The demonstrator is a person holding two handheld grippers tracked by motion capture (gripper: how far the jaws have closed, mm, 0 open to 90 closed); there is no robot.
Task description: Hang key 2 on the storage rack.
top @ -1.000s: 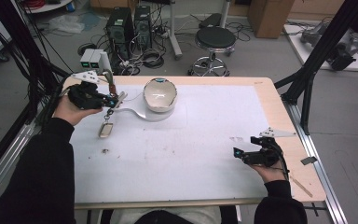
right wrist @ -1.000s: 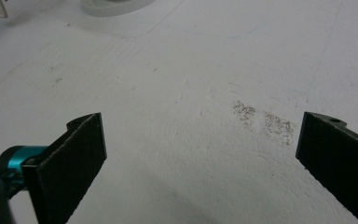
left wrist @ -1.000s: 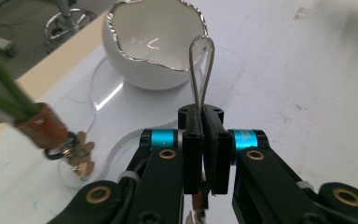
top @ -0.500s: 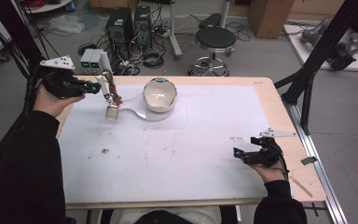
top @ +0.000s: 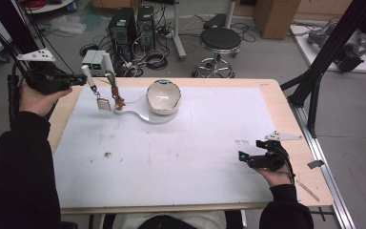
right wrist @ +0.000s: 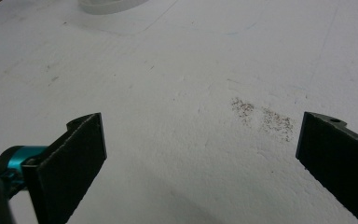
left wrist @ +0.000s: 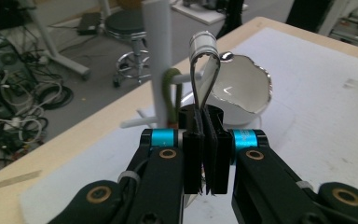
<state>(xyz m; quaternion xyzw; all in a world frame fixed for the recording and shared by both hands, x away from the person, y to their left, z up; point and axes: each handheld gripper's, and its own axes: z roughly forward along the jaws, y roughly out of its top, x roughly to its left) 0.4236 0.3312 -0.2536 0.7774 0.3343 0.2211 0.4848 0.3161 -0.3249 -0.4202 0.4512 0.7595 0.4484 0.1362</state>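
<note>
- I find no word, number, brand or sign that I can read anywhere on my table, on what stands on it, or on the floor behind it.
- The faint pencil-like lines on the white sheet point(top: 181, 157) that I work over form no letters I can make out.
</note>
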